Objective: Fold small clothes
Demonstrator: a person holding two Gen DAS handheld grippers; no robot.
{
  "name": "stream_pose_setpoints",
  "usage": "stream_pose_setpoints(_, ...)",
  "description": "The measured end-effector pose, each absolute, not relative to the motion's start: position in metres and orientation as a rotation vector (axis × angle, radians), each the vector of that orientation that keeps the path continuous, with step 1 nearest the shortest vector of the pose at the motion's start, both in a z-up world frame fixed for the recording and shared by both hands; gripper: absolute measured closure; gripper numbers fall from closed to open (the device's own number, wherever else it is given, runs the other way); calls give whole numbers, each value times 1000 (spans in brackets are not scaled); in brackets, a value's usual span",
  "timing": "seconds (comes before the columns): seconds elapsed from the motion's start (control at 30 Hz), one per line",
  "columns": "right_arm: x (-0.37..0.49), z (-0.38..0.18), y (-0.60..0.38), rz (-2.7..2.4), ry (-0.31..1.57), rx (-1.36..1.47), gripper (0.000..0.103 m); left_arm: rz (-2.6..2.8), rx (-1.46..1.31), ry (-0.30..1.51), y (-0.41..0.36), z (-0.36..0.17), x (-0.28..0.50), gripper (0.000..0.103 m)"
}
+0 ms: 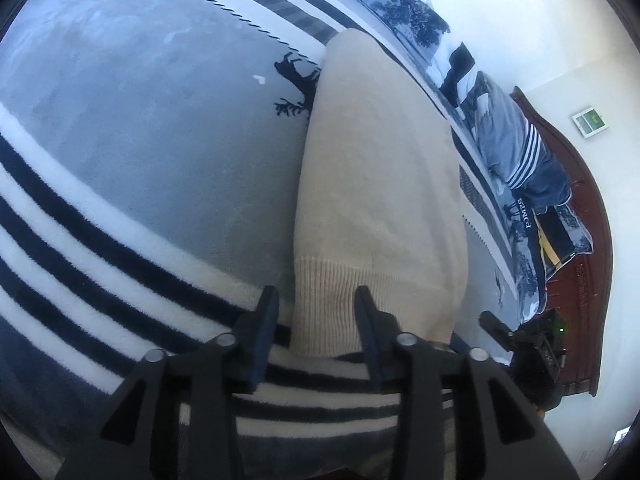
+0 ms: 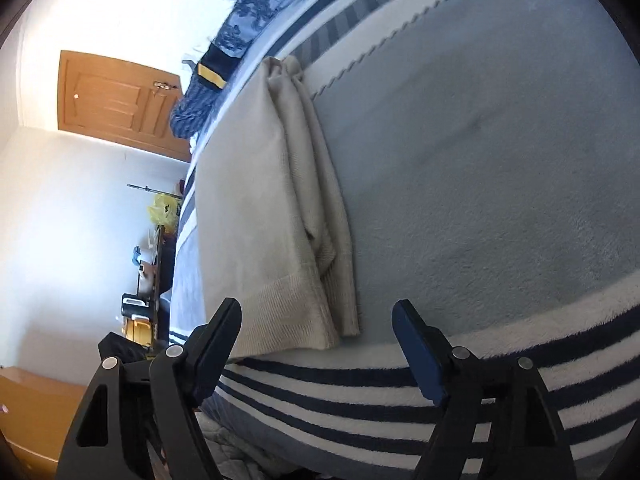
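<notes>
— On the grey bed blanket, near the striped edge, lies the cream sweater, stretched lengthwise away from both cameras. Where are the tools?

— Left gripper sits at the ribbed hem. Its jaws are parted, one on each side of the hem's left corner, the knit lying between them but not squeezed as far as I can judge. Right gripper is spread wide, hovering just short of the hem on its own side, holding nothing.

— And the garment's shape?

— From the right wrist view, the sweater already has a sleeve folded in along its right edge, bunched into loose ridges. The body lies fairly flat to the left of that.

— What worries you?

— Three things. If the left jaws close on only the top layer of ribbing, the lower layer will stay behind and the fold will skew. Second, that sleeve is loose; lifting the hem quickly could let it slide out onto the blanket. Third, the blanket is plush, so fingers pushed low might snag its pile along with the knit.

— Anything nearby to catch on?

— Pillows lie at the far side, well apart from the hem. They look like no hazard for now.
</notes>
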State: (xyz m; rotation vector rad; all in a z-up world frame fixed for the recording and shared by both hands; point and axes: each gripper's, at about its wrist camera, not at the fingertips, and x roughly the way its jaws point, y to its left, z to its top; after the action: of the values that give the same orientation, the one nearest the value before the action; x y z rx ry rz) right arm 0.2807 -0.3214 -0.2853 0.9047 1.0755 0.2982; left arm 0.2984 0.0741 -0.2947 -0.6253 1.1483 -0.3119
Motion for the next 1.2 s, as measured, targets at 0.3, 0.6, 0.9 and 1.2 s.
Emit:
stream_pose_setpoints(0.3, 308, -313, -293, 358, 1147, 882, 94, -312, -620, 1191, 54, -307, 311, 82)
stream_pose_setpoints(0.6, 258, -257, -281, 405, 1090, 860, 97, -366, -707, 1138, 102, -249, 250, 87)
stream_pose_setpoints(0.9, 187, -291, -256, 334, 1209, 823, 96, -335, -624, 1191, 101, -281, 192, 87)
stream_pose_setpoints(1.2, 180, -288, -243, 288, 1206, 678, 96, -278, -517, 1212, 95, -291, 186, 87)
